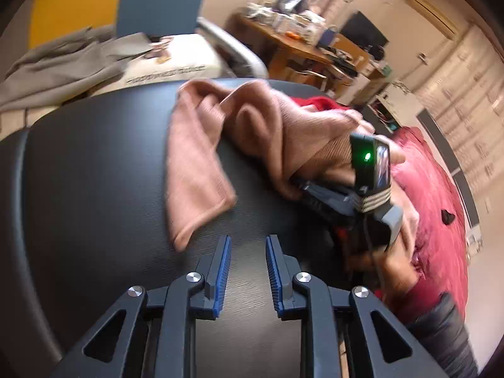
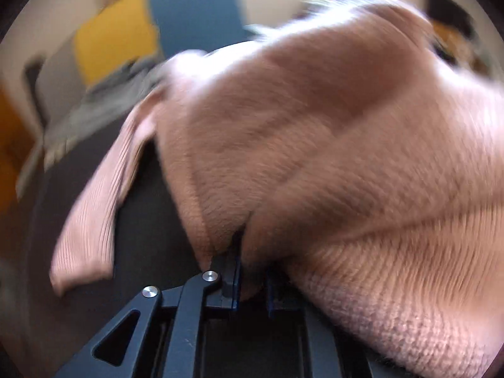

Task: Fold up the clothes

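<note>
Two close downward wrist views, sharing the pink sweater (image 1: 252,119)

Left tool (image 1: 247,245) empty, jaws apart; pink sweater (image 1: 252,126) on black table (image 1: 94,173).

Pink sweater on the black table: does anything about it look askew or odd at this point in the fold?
The pink sweater is bunched, not flat: one sleeve trails across the black table, and the body is gathered up where the right gripper is shut on it. The left gripper is open and empty. No damage visible.
</note>
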`<state>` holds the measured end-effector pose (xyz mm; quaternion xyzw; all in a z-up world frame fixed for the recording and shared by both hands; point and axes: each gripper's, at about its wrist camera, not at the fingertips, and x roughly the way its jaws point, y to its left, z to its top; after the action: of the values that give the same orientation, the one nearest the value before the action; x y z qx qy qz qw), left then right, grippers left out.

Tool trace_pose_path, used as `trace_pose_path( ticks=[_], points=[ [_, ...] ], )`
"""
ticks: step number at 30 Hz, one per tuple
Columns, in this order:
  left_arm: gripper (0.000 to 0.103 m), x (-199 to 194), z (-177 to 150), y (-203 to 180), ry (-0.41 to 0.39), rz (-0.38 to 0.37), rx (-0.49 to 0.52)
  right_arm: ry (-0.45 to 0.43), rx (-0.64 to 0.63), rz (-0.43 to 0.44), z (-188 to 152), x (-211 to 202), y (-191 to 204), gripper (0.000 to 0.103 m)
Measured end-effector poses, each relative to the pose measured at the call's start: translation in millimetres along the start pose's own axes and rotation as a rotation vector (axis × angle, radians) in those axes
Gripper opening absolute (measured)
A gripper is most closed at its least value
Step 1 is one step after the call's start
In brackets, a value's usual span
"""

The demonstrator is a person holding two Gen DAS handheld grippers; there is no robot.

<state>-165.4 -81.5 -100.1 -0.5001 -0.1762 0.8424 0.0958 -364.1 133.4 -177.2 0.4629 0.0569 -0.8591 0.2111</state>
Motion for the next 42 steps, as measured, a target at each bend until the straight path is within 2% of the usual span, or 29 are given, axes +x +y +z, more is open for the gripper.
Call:
trace_pose_path(
  ticks=[3, 5, 7, 9, 11, 14, 17, 19, 20, 22, 24, 25, 26, 29, 31, 32, 33, 35, 36, 37, 38, 41, 42],
  points=[
    [0.022, -6.3, -2.9, 24.6, 0.002, 0.018, -0.048, 0.009, -0.013, 0.041, 13.6, 6.3, 5.6, 0.011],
    [0.022, -12.8, -3.3, 32.2, -0.005, 0.023, -0.052, 0.026, -0.034, 0.067, 11.3, 0.5, 15.9, 0.011],
    [0.022, -22.5, -0.9, 31.5, -0.024, -0.007, -0.03, -0.006, -0.081, 0.006, 4.3, -14.4, 35.1, 0.011],
    [0.022, -31.4, 2.7, 28.7, -0.05, -0.025, -0.011, -0.113, -0.112, -0.034, -14.3, -49.0, 64.1, 0.013],
    [0.022, -40.8, 4.5, 28.1, -0.071, -0.035, -0.023, -0.198, -0.072, -0.001, -30.3, -77.7, 83.6, 0.019],
    [0.022, -49.4, -1.7, 28.7, -0.075, -0.052, -0.043, -0.187, 0.03, 0.091, -65.2, -88.6, 95.5, 0.021],
    [0.022, -52.6, -16.7, 32.5, -0.058, -0.062, -0.04, -0.08, 0.103, 0.142, -116.1, -84.1, 92.5, 0.025],
    [0.022, -52.1, -28.9, 39.3, -0.039, -0.061, -0.041, -0.055, 0.162, 0.169, -136.8, -96.2, 75.3, 0.025],
    [0.022, -51.8, -37.3, 43.9, -0.028, -0.059, -0.047, -0.081, 0.215, 0.172, -137.7, -108.3, 59.4, 0.027],
    [0.022, -51.1, -53.7, 54.4, -0.005, -0.057, -0.066, -0.137, 0.322, 0.178, -138.7, -132.8, 27.6, 0.044],
    [0.022, -51.8, -68.6, 68.3, 0.009, -0.059, -0.107, -0.25, 0.441, 0.17, -124.3, -158.6, -6.7, 0.093],
    [0.022, -52.1, -74.2, 76.6, 0.012, -0.059, -0.129, -0.296, 0.496, 0.158, -113.1, -169.4, -26.1, 0.102],
    [0.022, -52.4, -79.9, 84.9, 0.015, -0.058, -0.151, -0.326, 0.55, 0.154, -104.1, -175.7, -43.4, 0.103],
    [0.022, -51.9, -94.1, 112.6, 0.031, -0.05, -0.231, -0.394, 0.699, 0.151, -68.8, -178.4, -87.4, 0.103],
    [0.022, -52.9, -101.0, 126.7, 0.03, -0.038, -0.258, -0.358, 0.783, 0.094, -51.8, -168.0, -105.3, 0.103],
    [0.022, -53.6, -104.2, 133.1, 0.028, -0.032, -0.269, -0.335, 0.809, 0.087, -42.4, -157.3, -110.5, 0.097],
    [0.022, -54.6, -106.5, 138.2, 0.026, -0.022, -0.273, -0.319, 0.833, 0.075, -40.9, -152.6, -119.7, 0.087],
    [0.022, -56.8, -110.0, 146.3, 0.021, 0.003, -0.273, -0.3, 0.873, 0.064, -44.3, -150.7, -139.5, 0.074],
    [0.022, -56.9, -111.3, 149.0, 0.019, 0.013, -0.27, -0.296, 0.877, 0.067, -37.9, -141.9, -136.6, 0.059],
    [0.022, -56.2, -112.2, 150.6, 0.019, 0.021, -0.266, -0.292, 0.882, 0.07, -31.5, -133.1, -133.6, 0.049],
    [0.022, -55.6, -113.1, 152.3, 0.019, 0.029, -0.261, -0.287, 0.885, 0.071, -26.0, -125.4, -130.9, 0.031],
    [0.022, -50.8, -110.4, 149.5, 0.014, 0.026, -0.246, -0.276, 0.806, 0.048, -25.5, -128.8, -117.1, 0.016],
    [0.022, -48.6, -106.4, 145.2, 0.013, 0.015, -0.239, -0.272, 0.772, 0.045, -25.4, -132.0, -113.0, 0.015]
  ],
)
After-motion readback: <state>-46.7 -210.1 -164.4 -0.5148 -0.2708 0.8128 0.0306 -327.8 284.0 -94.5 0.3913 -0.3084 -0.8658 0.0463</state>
